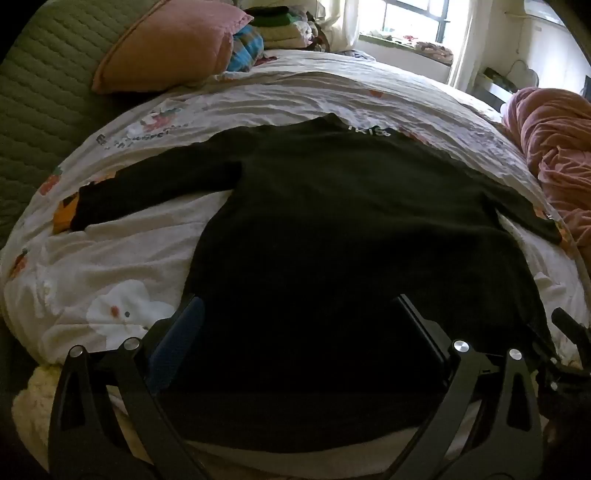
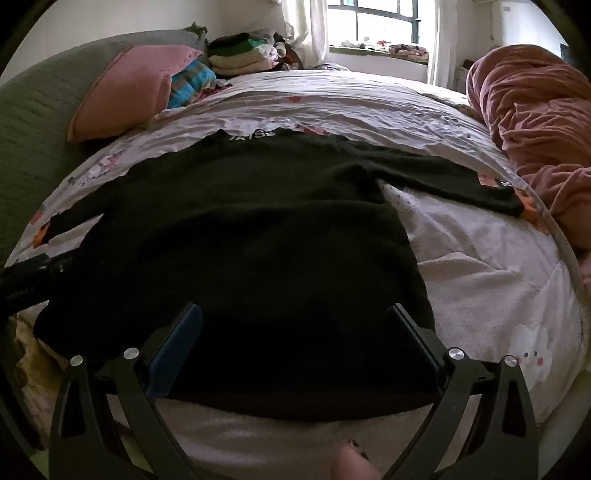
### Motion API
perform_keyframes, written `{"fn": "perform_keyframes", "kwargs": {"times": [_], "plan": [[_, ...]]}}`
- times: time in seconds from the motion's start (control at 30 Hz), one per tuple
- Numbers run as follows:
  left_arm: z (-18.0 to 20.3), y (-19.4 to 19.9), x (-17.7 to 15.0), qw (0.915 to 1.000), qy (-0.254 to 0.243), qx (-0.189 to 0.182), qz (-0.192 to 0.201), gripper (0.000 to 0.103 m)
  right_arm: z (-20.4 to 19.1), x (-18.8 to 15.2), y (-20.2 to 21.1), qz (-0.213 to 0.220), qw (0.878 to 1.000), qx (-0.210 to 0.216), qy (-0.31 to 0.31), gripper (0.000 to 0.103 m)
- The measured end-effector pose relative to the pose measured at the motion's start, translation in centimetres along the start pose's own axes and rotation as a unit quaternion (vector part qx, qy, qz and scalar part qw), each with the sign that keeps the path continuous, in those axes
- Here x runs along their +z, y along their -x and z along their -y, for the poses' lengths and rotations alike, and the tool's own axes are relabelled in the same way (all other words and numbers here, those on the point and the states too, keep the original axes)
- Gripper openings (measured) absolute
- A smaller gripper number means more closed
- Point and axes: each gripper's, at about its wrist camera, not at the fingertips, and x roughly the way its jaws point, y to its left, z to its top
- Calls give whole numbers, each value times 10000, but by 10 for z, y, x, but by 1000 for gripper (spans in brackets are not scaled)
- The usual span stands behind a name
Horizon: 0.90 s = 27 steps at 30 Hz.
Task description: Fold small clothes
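On the bed, left wrist view: I see the black long-sleeved knit sweater spread flat on the white cartoon-print duvet, sleeves out to both sides, collar towards the window. My left claw stands wide apart over the hem, gripping nothing. A pink pillow lies at upper left.

Right wrist view: same sweater, hem nearest. My right claw is spread apart over the hem's right part, nothing clamped. A crumpled pink blanket lies at right.
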Motion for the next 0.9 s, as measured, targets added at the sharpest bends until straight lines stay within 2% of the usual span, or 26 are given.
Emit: {"fn": "perform_keyframes", "kwargs": {"times": [0.1, 0.23, 0.9], "plan": [[0, 0, 0, 10000, -7, 4, 17, 94, 0, -4, 4, 119, 9998, -84, 129, 99], [0, 1, 0, 10000, 2, 9, 25, 94, -10, -4, 1, 31, 9995, -194, 240, 99], [-3, 4, 3, 10000, 55, -59, 26, 94, -14, 0, 8, 146, 9993, -110, 319, 99]]}}
